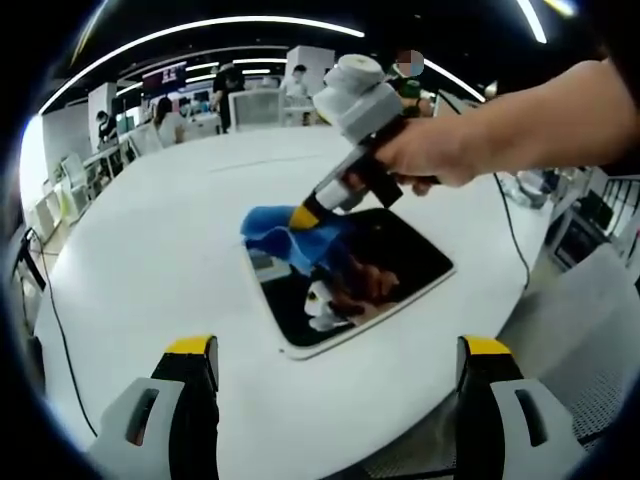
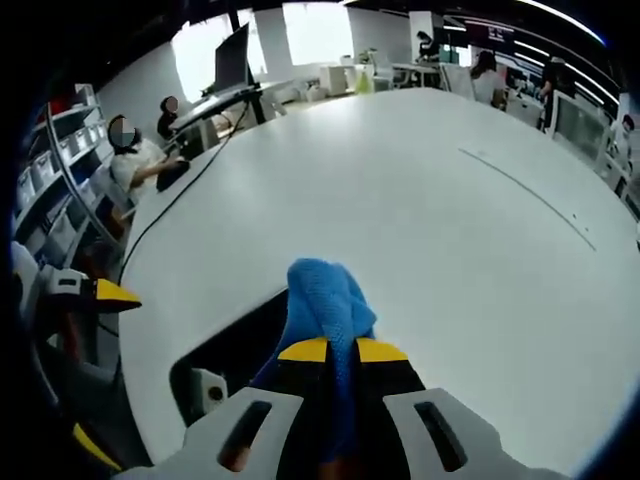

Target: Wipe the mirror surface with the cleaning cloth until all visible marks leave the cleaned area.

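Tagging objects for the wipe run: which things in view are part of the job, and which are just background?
Job:
- square dark mirror with white frame
- crumpled blue cleaning cloth, pinched in the right claw and pressed on the mirror
- left claw, open, holding nothing

Background:
- round white table
- black cable across the table
- monitors and shelving at the room's edge
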Motion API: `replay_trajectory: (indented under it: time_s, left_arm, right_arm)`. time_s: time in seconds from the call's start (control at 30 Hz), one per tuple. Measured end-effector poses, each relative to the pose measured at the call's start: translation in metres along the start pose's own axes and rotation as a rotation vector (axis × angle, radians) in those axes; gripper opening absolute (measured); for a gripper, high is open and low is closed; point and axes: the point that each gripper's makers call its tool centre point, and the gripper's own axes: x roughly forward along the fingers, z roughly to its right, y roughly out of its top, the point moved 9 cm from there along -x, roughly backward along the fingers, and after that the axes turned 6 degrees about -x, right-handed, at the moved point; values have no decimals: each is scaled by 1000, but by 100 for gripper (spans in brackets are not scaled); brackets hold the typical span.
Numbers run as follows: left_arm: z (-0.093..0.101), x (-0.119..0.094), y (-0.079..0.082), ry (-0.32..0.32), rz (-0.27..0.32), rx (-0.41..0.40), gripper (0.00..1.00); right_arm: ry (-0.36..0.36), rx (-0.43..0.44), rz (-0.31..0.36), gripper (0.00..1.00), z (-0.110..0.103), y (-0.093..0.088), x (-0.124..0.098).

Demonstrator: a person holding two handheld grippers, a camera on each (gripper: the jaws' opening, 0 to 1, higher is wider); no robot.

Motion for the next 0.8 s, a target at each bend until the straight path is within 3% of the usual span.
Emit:
replay_trajectory:
  time_s: [0.8]
  left_arm:
    - [1, 1, 0, -8, -2, 14, 99]
  right_arm:
    - [-60, 20, 13, 3, -17, -10, -9]
